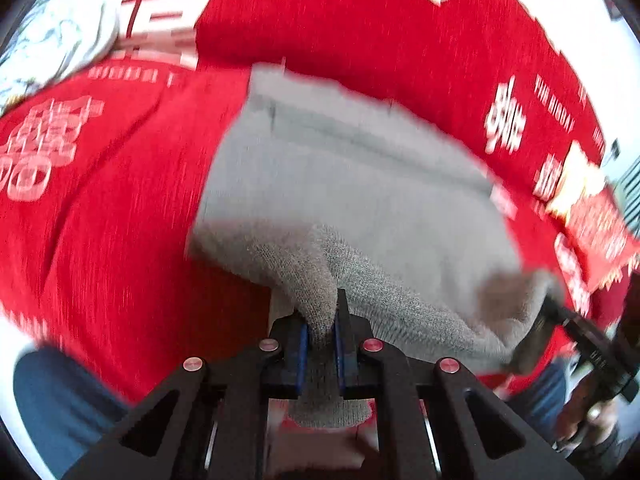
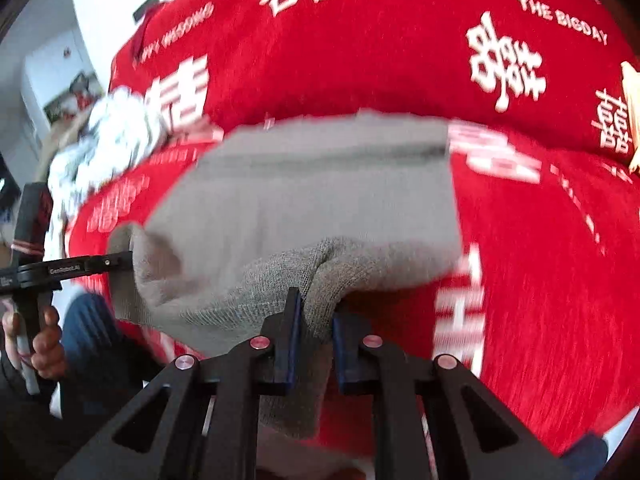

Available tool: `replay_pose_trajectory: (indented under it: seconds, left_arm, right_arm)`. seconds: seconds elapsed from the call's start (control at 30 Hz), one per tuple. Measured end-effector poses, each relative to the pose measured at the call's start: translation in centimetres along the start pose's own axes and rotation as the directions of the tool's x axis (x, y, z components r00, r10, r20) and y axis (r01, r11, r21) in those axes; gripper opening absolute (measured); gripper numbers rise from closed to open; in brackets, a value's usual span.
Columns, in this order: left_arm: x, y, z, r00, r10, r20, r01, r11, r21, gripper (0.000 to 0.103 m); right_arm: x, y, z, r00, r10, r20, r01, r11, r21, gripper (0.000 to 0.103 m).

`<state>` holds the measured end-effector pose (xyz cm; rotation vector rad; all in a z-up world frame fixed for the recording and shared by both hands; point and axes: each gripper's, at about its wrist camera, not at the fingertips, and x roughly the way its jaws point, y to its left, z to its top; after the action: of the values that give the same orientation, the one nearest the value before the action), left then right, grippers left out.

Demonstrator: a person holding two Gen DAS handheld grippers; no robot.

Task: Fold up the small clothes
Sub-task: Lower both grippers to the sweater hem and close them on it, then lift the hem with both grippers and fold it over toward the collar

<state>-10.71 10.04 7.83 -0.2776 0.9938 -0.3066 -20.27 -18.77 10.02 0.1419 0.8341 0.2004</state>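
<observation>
Toward twelve o'clock from both tongs lay the grey garment [image 1: 344, 184]; left gripper [image 1: 322, 332] and right gripper [image 2: 314, 328] each pinched its near hem.

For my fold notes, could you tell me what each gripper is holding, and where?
Both hold the grey garment by its near edge: the left gripper at one corner, the right gripper at the other.

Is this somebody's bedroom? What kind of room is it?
Probably a bedroom at home. A red bedspread with white wedding characters covers a soft, bed-like surface, a grey knitted garment lies on it for folding, and a crumpled pale cloth sits at the far edge near a white wall.
</observation>
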Motion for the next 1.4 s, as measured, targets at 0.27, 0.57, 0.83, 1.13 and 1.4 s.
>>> replay_pose_trajectory:
  seconds: [0.27, 0.57, 0.83, 1.13, 1.4]
  left_arm:
    - [5.5, 3.1, 5.1, 0.997, 0.026, -0.071, -0.03, 0.998, -0.056, 0.012]
    - [1.1, 6.1, 1.6, 0.995, -0.097, -0.012, 0.093, 0.979, -0.181, 0.08]
    - [2.4, 3.1, 1.9, 0.992, -0.112, -0.056, 0.103, 0.984, -0.142, 0.08]
    - [5.4, 1.3, 2.5, 0.983, -0.078, -0.166, 0.063, 0.994, -0.089, 0.024]
    - [2.9, 1.7, 2.3, 0.994, -0.084, -0.072, 0.077, 0.993, -0.086, 0.011]
  right_arm:
    - [7.1, -2.6, 4.5, 0.998, -0.047, -0.038, 0.05, 0.994, 0.093, 0.019]
    - [4.7, -3.1, 2.0, 1.0, -0.023, 0.0, 0.023, 0.993, 0.117, 0.069]
    - [4.3, -3.4, 0.9, 0.999, 0.045, -0.026, -0.04, 0.984, 0.172, 0.069]
    - [6.6, -1.7, 1.3, 0.989, 0.1, -0.109, -0.087, 0.99, 0.115, 0.04]
    - [5.3, -1.9, 1.9, 0.99, 0.129, -0.053, -0.122, 0.987, 0.108, 0.014]
